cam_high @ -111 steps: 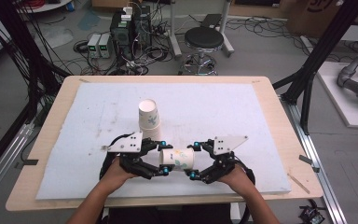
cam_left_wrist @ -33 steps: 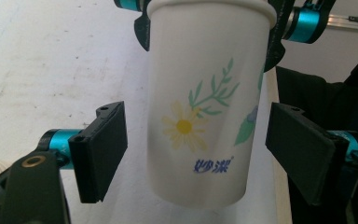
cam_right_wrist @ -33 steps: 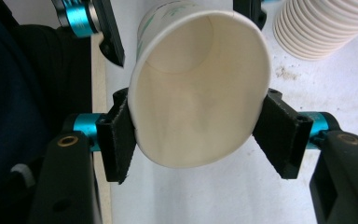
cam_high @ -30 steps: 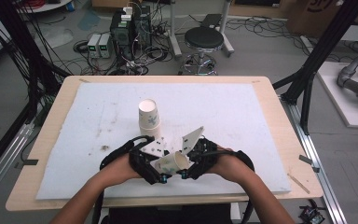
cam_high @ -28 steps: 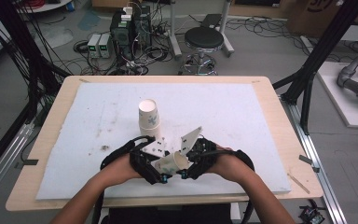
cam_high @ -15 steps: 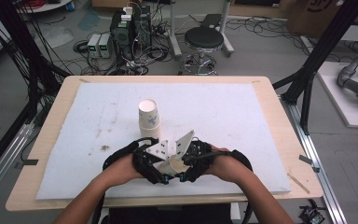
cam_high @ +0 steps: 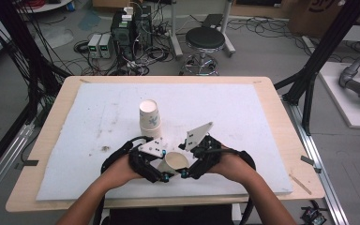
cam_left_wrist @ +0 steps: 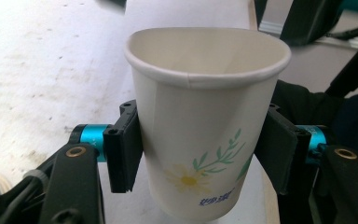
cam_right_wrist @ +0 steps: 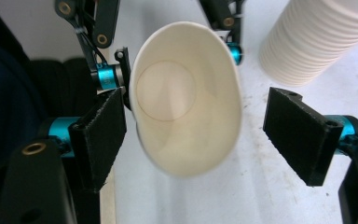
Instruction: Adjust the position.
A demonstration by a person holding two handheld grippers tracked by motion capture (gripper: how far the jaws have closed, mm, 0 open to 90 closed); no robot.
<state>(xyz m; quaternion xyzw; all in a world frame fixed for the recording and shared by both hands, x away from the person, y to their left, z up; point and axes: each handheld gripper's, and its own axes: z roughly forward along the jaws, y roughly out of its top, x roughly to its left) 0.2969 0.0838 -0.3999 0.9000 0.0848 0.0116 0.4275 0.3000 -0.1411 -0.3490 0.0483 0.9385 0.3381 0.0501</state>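
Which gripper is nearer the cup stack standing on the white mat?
Left. The left gripper, shut on the single paper cup, sits just below the cup stack. The right gripper, jaws just opened around that cup, lies farther right.

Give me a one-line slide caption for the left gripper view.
Left gripper clamps a daisy-print paper cup upright by its sides, above the white mat.
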